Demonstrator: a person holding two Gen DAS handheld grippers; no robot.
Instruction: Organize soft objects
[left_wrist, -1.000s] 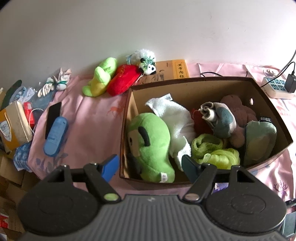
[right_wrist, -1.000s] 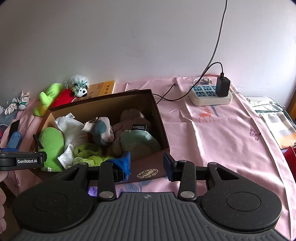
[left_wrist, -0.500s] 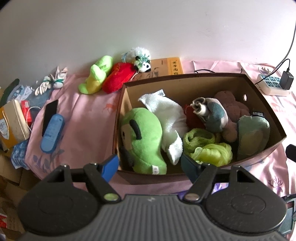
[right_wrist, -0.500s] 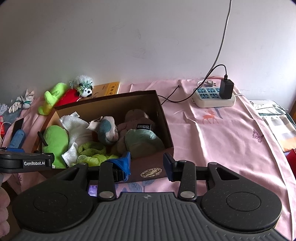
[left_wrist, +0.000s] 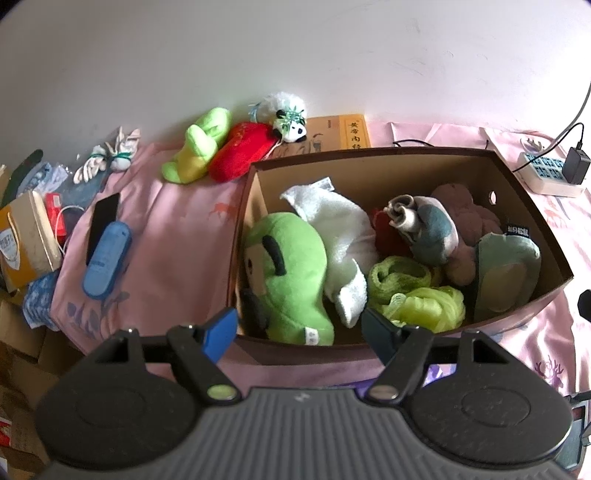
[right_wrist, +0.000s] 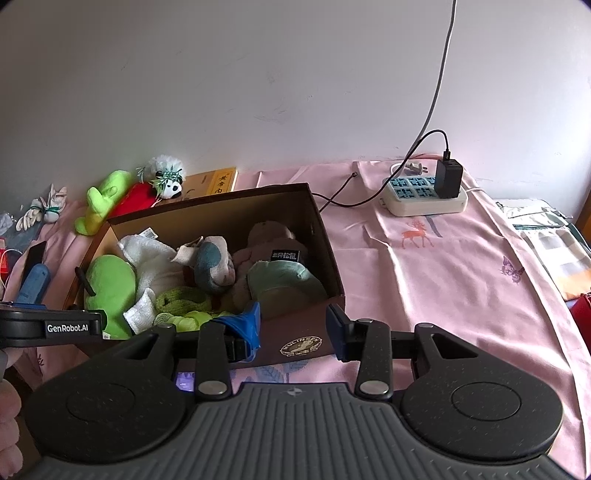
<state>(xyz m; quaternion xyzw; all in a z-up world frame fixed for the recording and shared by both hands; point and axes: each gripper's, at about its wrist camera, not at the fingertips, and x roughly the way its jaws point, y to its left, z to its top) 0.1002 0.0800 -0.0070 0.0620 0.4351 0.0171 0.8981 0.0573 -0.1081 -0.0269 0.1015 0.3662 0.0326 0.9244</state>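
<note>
from my left wrist i see my left gripper (left_wrist: 299, 328) spread wide and holding nothing, its blue tips hanging over the near wall of the brown cardboard box (left_wrist: 373, 168) that sits on the pink cloth (left_wrist: 166, 229). the box is packed with soft things: a fat green plush (left_wrist: 291, 273) with a black stalk lies at its left end, a white towel (left_wrist: 340, 236) slumps beside it, a lime mesh pouf (left_wrist: 428, 308) and a darker green knit piece (left_wrist: 397, 275) lie near the front, and a rolled grey-blue sock (left_wrist: 424, 230) rests on a brownish plush (left_wrist: 461, 214). outside the box, by the wall, a lime plush (left_wrist: 197, 146), a red plush (left_wrist: 245, 149) and a small panda (left_wrist: 286, 112) crowd together, touching. from my right wrist, my right gripper (right_wrist: 293, 326) is also open and empty, poised at the box's (right_wrist: 303, 341) near right corner, where a round logo shows. the green plush (right_wrist: 110, 288) and towel (right_wrist: 151, 256) fill the far left end, and a pale green slipper (right_wrist: 284, 278) leans at the right. a power strip (right_wrist: 424, 194) lies well apart on the cloth.
</note>
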